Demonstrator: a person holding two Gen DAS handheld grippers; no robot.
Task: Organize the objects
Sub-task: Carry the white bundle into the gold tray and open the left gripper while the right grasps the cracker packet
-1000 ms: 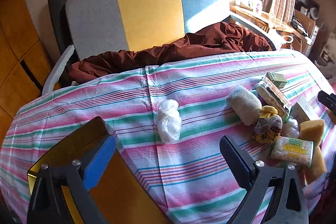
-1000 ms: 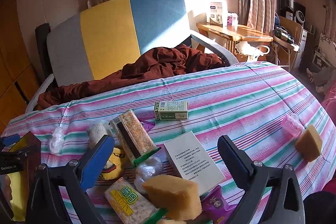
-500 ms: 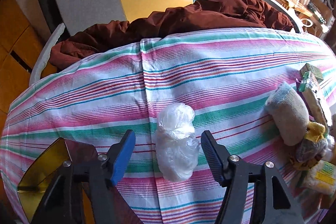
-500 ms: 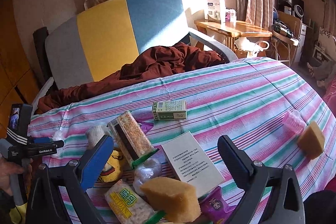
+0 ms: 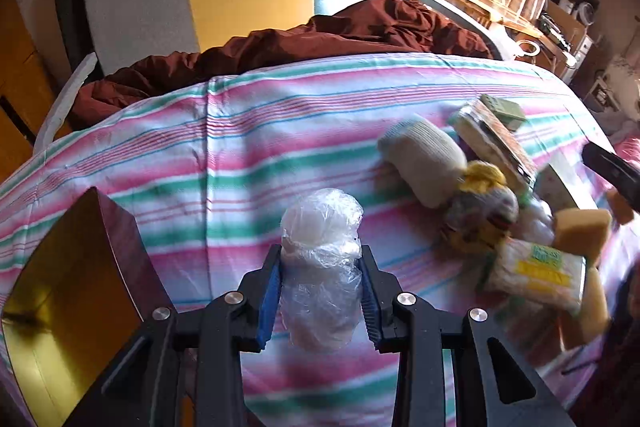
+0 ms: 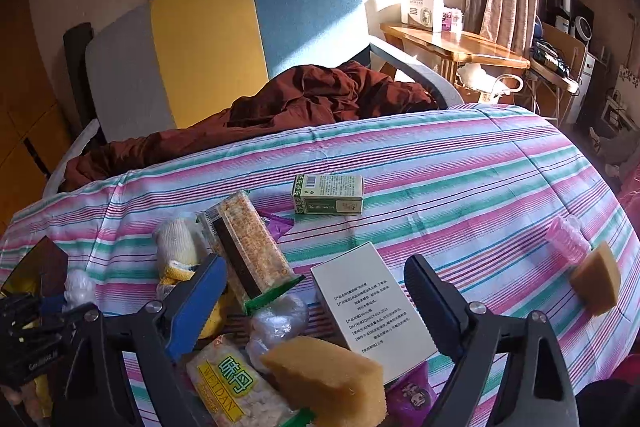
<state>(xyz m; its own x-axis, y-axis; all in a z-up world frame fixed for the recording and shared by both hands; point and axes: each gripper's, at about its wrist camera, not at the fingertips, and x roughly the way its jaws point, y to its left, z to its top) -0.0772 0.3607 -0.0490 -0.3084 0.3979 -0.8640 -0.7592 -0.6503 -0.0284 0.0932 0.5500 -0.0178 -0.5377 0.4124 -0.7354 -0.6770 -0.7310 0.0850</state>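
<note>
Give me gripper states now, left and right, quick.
Left gripper: closed on the clear plastic bundle, pads pressing both its sides.
Right gripper: jaws wide and closing, gripping nothing, above the white box.

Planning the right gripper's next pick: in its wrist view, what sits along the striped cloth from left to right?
White sock roll → long cracker pack → green box → white box → pink bottle → sponge wedge.
</note>
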